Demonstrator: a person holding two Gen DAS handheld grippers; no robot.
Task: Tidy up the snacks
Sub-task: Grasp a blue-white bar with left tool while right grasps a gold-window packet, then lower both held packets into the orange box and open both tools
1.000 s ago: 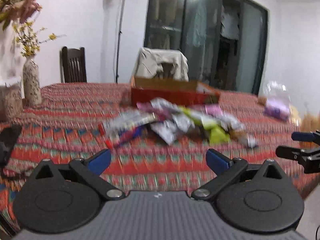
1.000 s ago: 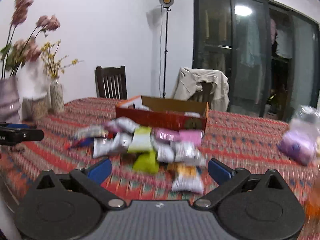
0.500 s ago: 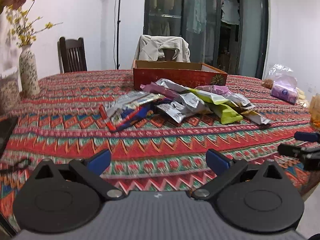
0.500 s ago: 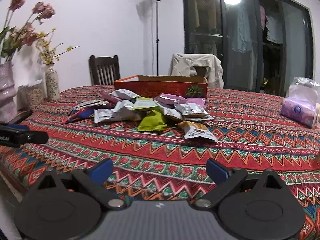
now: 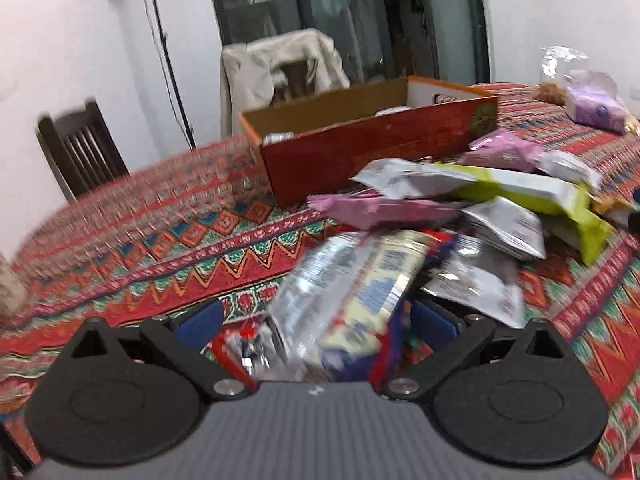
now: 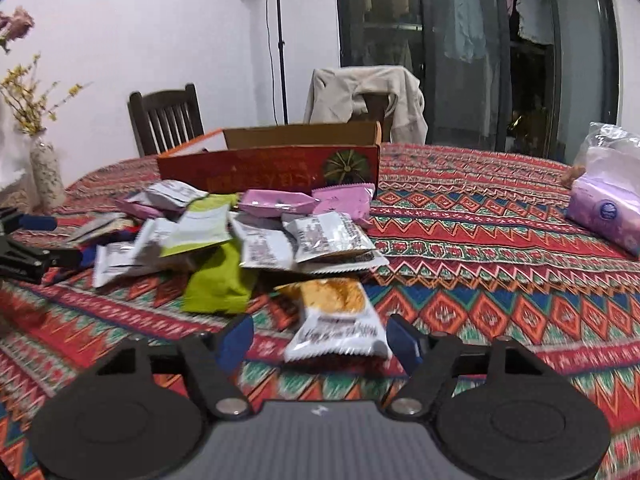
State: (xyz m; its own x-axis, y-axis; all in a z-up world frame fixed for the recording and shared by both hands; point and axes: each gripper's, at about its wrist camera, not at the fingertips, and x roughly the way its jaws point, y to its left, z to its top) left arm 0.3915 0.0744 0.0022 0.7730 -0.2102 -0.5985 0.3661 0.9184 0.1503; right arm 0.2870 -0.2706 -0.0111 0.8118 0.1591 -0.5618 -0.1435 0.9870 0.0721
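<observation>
Right gripper (image 6: 318, 340) half open and closing, orange packet (image 6: 336, 320) between its jaws, not yet pinched; left gripper (image 5: 316, 324) wide open astride silver packet (image 5: 352, 288); squeeze mid-wrapper, then lift toward box (image 6: 268, 168) beyond.

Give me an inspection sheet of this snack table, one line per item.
Surface: tablecloth, red zigzag pattern, covers the table.
Job's things: loose snack packets heaped before the open red box; a few packets already inside it.
Clutter: purple tissue pack in a clear bag, far right; vase of flowers, far left.
Grippers: right hand-held gripper closing around the white-and-orange packet, pads not yet pressing; left hand-held gripper open around a silvery packet.
Cables: one hangs down the wall, by the light stand.
Surroundings: two chairs, one draped with a beige jacket; dark glass doors.
</observation>
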